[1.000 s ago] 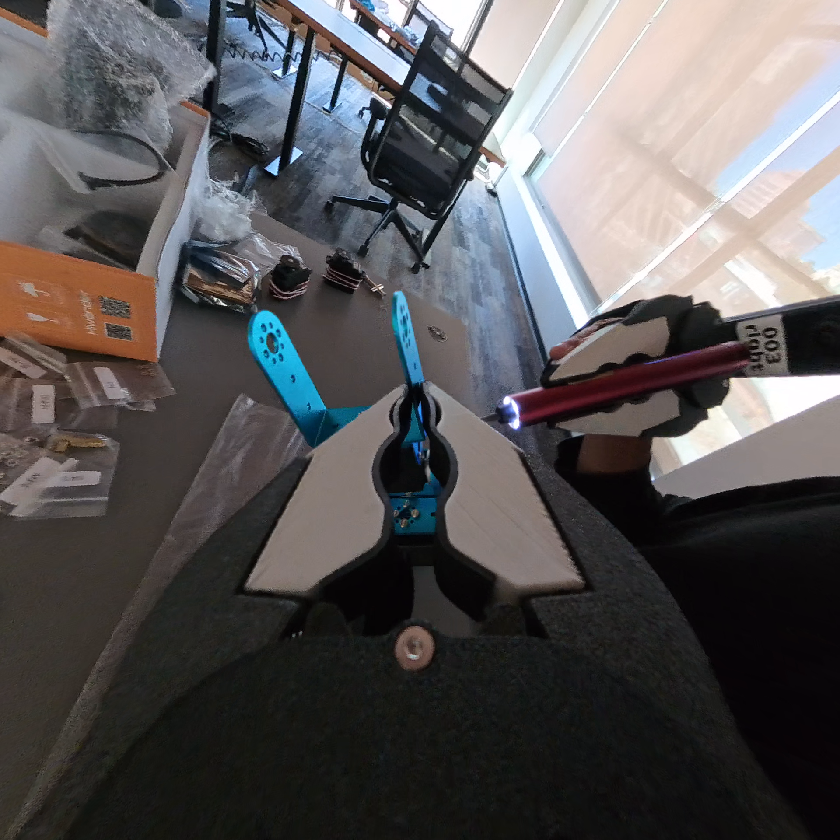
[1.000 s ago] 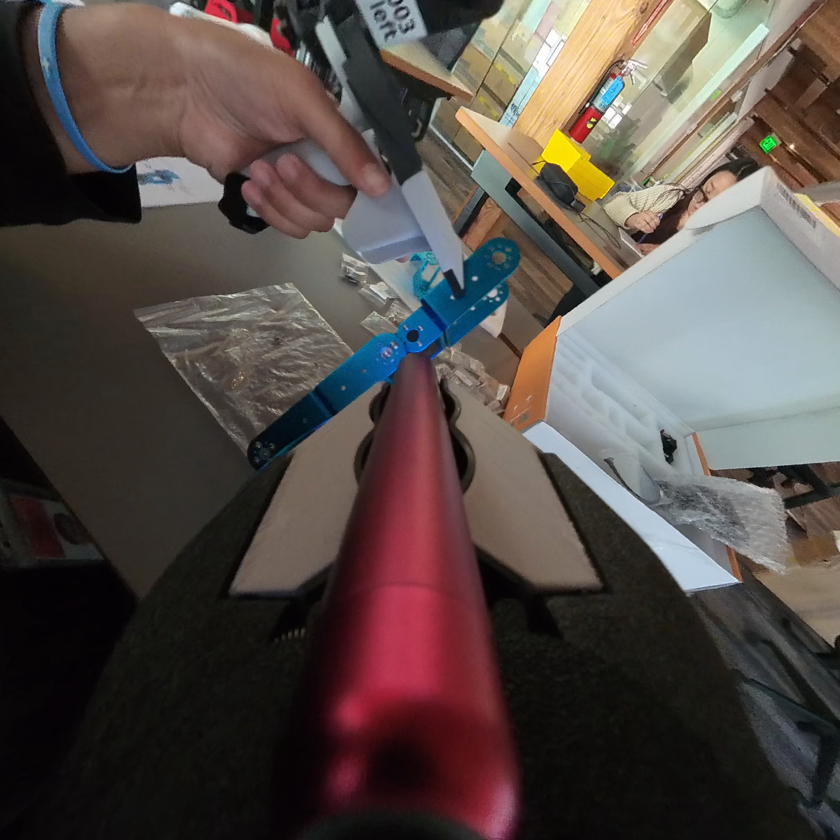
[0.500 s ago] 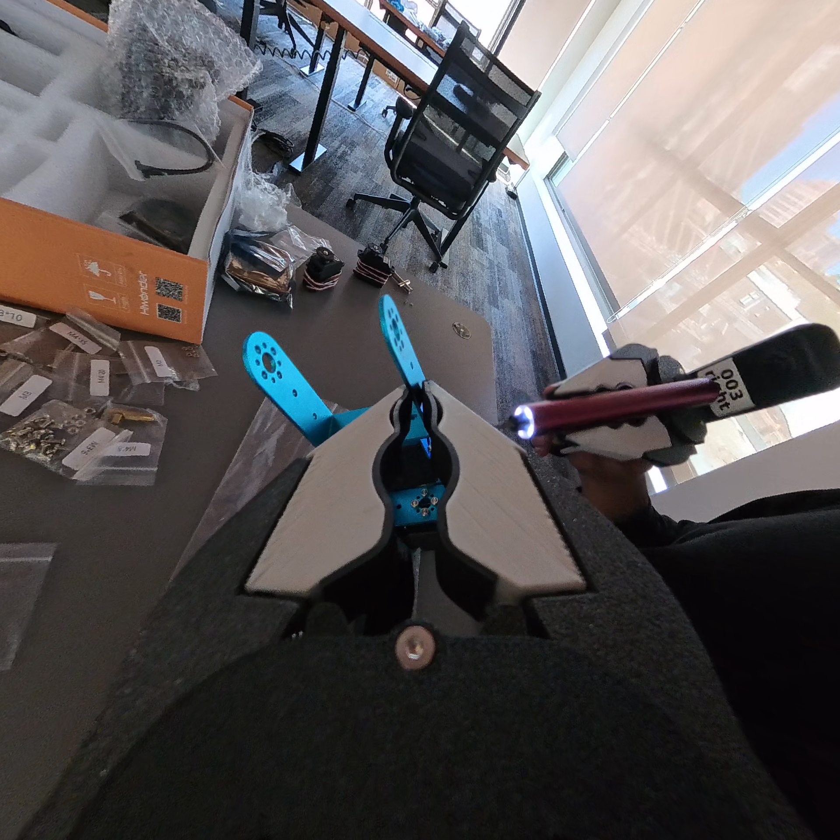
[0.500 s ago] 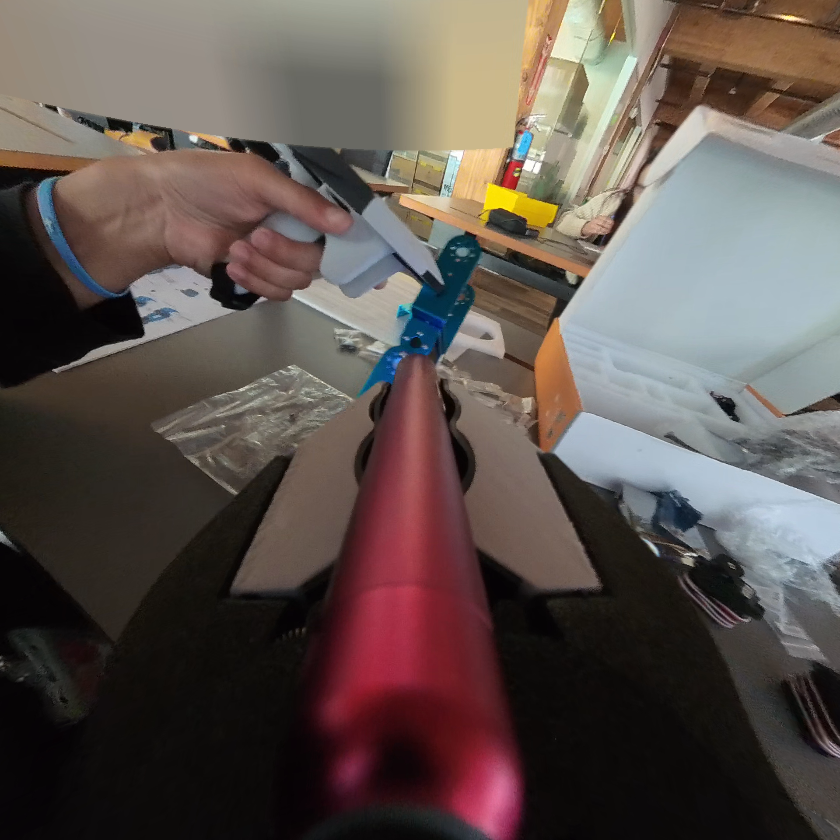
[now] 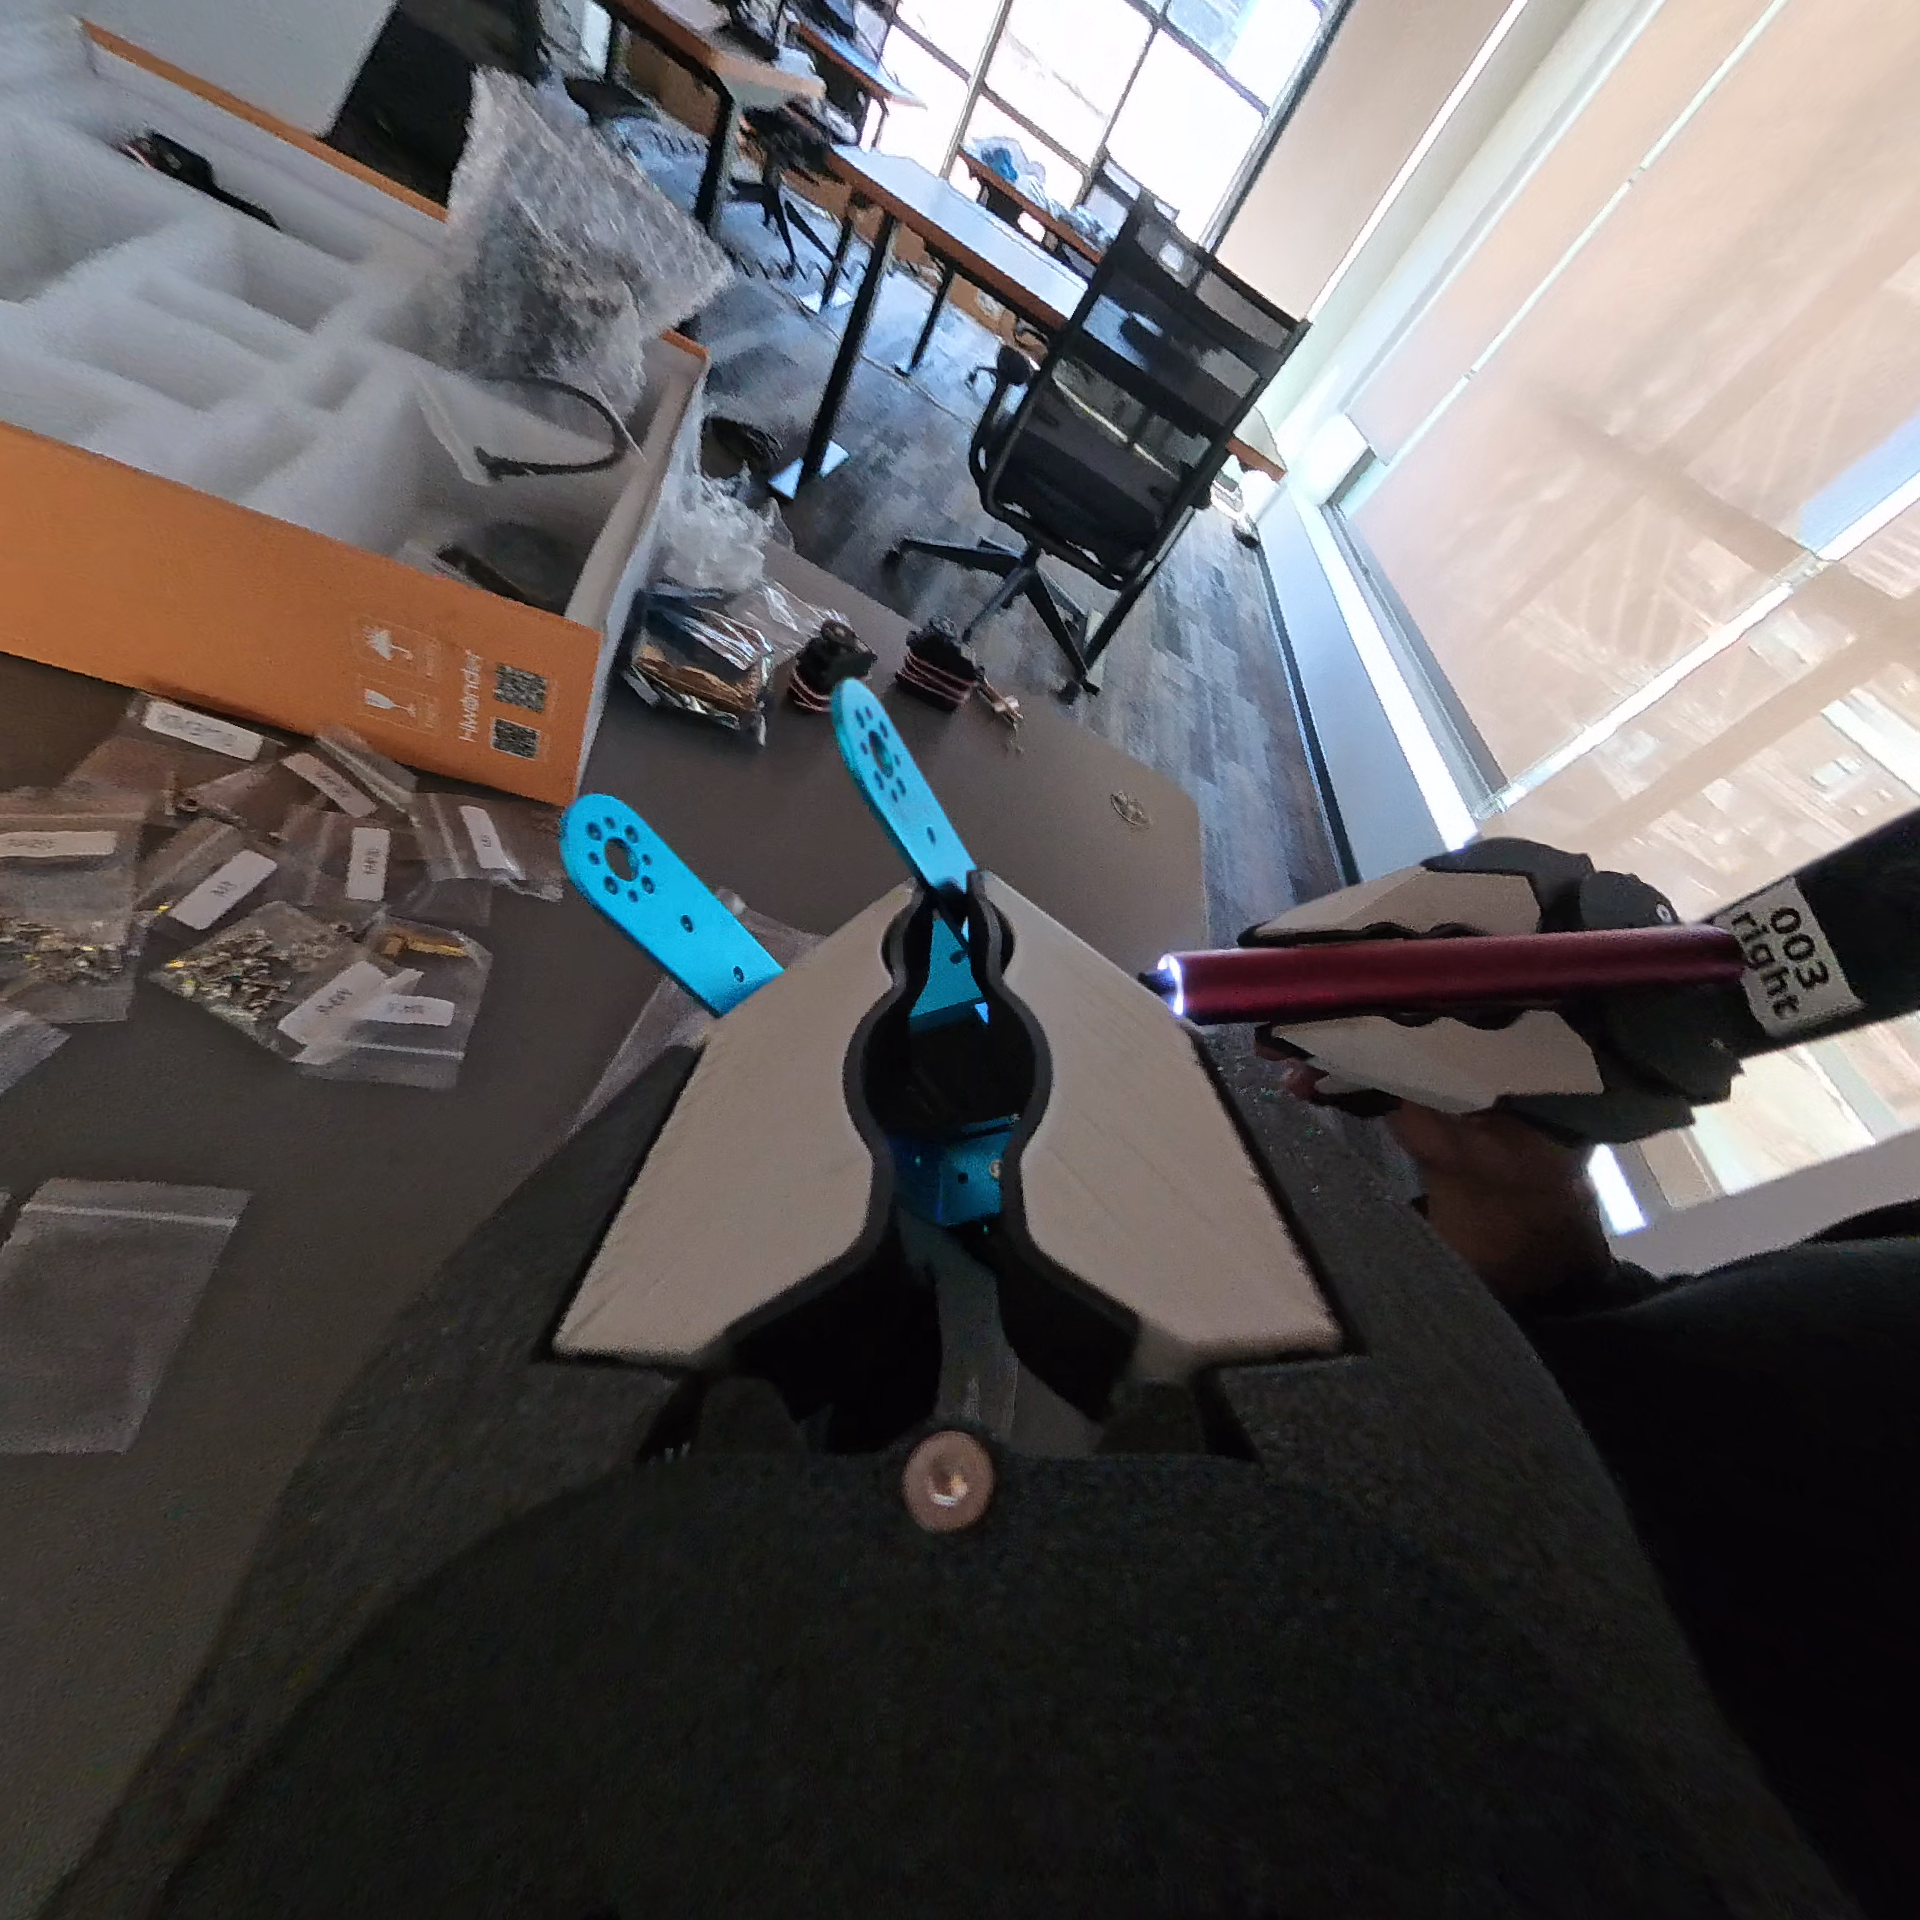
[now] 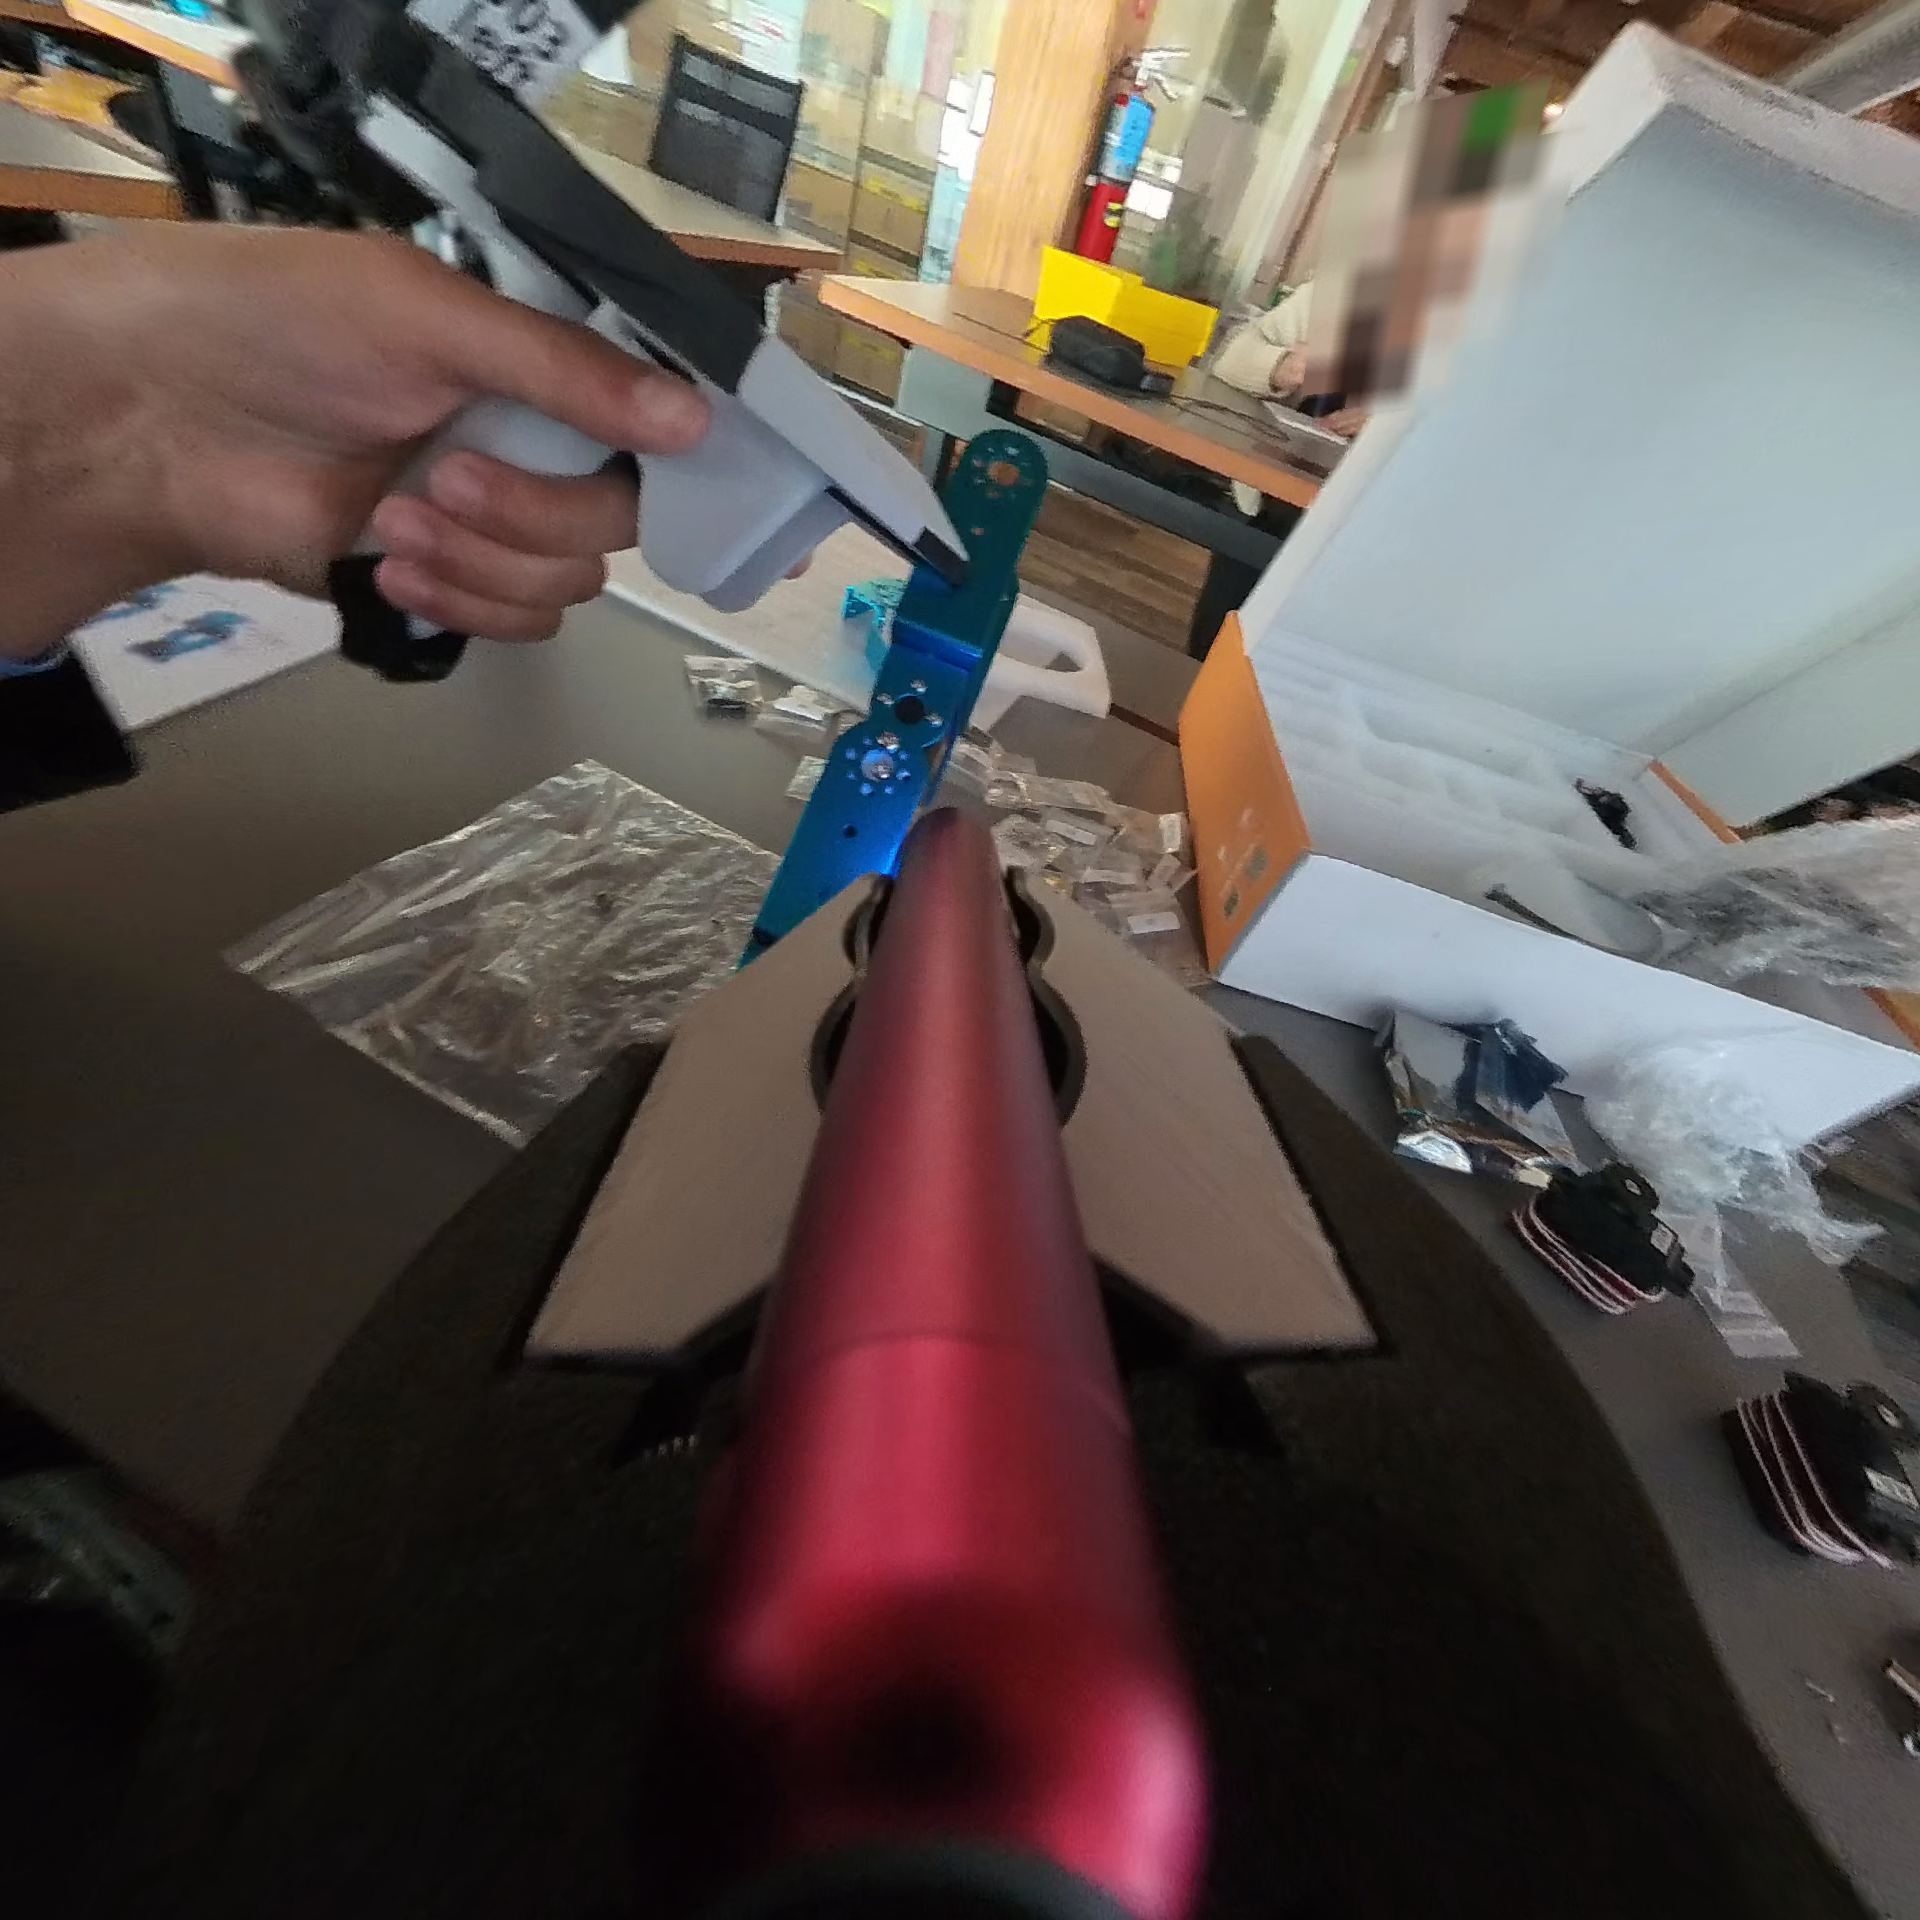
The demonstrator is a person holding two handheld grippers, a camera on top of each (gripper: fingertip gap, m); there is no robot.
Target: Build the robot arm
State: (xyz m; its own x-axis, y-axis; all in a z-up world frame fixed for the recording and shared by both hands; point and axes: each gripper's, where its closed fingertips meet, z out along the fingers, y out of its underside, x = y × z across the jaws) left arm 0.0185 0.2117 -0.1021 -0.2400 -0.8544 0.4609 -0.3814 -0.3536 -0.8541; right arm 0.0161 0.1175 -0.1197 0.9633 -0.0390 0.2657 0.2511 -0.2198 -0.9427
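My left gripper (image 5: 948, 891) is shut on a blue metal bracket (image 5: 665, 899) and holds it above the dark table (image 5: 239, 1122). The bracket's two perforated arms stick out past the fingertips. My right gripper (image 6: 943, 883) is shut on a red metal electric screwdriver (image 6: 935, 1195). Its tip points at the bracket (image 6: 883, 769), close to a screw hole in one arm. In the left wrist view the right gripper (image 5: 1288, 977) comes in from the right, and the screwdriver (image 5: 1455, 971) has its lit tip just right of my left fingers. In the right wrist view the left gripper (image 6: 940, 561) pinches the bracket from above.
An open orange and white box (image 5: 301, 634) with foam stands at the back left. Several small bags of screws (image 5: 312, 935) lie before it. Black servos (image 5: 940, 665) sit near the table's far edge. A crumpled plastic sheet (image 6: 499, 935) lies on the table. An office chair (image 5: 1132, 416) stands beyond. About 10 centimeters separates my left fingertips from my right.
The left gripper has tilted the bracket so that its arms stand more upright. The right gripper has swung and come nearer, with the screwdriver tip now close to the bracket's arm.
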